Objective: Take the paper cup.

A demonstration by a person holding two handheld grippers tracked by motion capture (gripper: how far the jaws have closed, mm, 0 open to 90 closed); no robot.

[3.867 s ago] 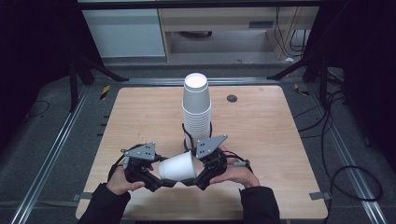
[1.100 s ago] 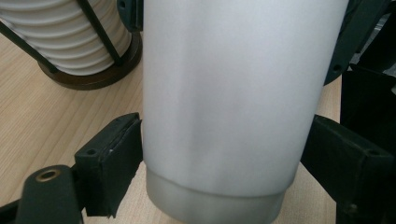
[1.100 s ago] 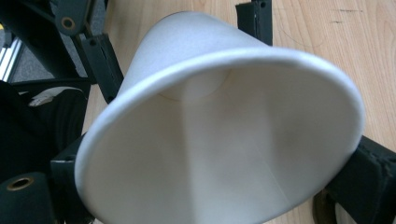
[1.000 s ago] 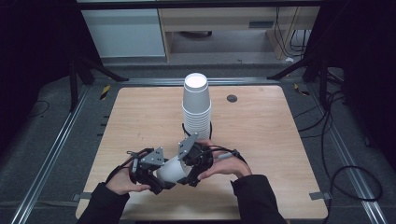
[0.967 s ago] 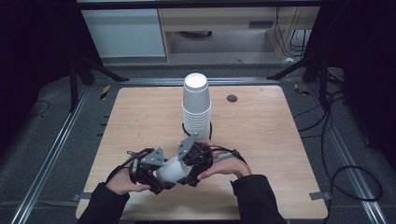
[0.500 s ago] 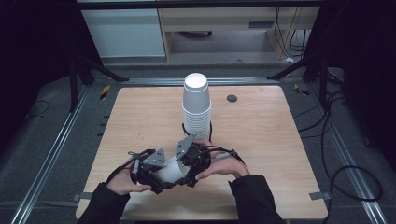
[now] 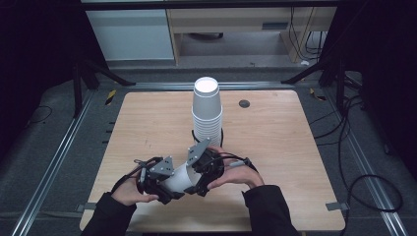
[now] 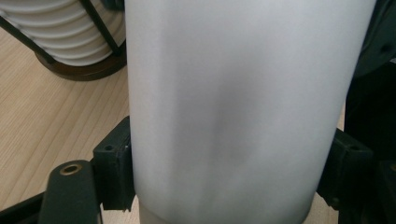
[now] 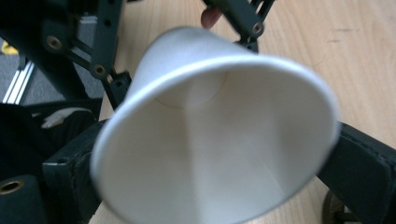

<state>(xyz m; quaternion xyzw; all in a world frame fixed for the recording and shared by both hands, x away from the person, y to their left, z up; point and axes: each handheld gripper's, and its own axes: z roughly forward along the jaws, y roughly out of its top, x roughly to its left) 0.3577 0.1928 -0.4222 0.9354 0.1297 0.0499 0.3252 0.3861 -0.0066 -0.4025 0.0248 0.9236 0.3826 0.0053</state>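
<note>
High view: both grippers, left gripper (image 7: 167,183) and right gripper (image 7: 202,173), clench 1 white paper cup (image 7: 181,178) lying sideways between their jaws, apparently mid-handover near the cup stack (image 7: 207,110); next, 1 gripper likely must release.

Table (image 7: 275,147) lit from overhead, surroundings dark; gripper views soft, cup (image 9: 219,140) rim blurred.
</note>
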